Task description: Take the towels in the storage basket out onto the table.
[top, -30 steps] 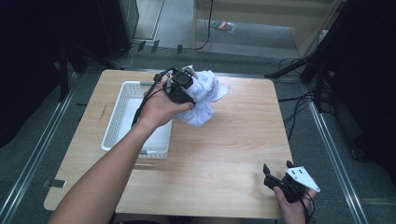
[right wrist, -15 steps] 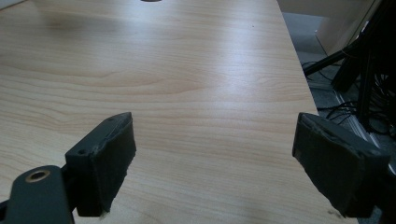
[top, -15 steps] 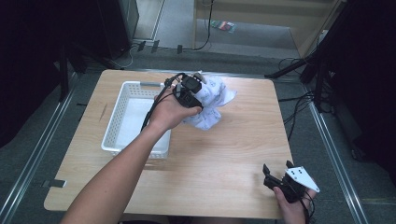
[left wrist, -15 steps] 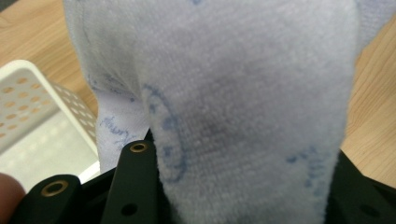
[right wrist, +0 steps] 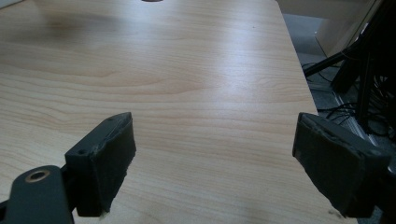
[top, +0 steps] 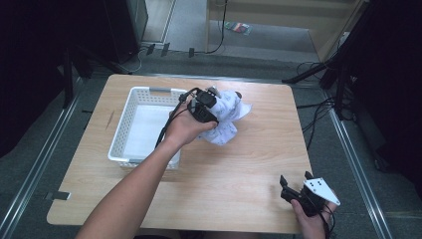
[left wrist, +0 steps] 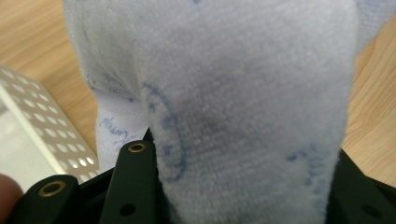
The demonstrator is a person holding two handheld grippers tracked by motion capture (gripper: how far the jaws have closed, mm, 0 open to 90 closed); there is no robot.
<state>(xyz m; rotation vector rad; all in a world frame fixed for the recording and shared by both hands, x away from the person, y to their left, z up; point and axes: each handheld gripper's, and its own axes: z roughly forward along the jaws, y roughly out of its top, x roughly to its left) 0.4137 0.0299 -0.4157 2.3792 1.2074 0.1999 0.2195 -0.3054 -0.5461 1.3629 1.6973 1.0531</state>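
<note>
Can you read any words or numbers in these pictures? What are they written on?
Nothing here can be read for sure.
Cloth: faint blue handwriting-style print, too blurred to read.
Basket: no writing on it.
Table: plain wood, no writing.
Right gripper: no label that can be made out.

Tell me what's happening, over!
Left gripper shut on white cloth, right of the basket. Right gripper open, idle over bare table. Nothing in the way.
</note>
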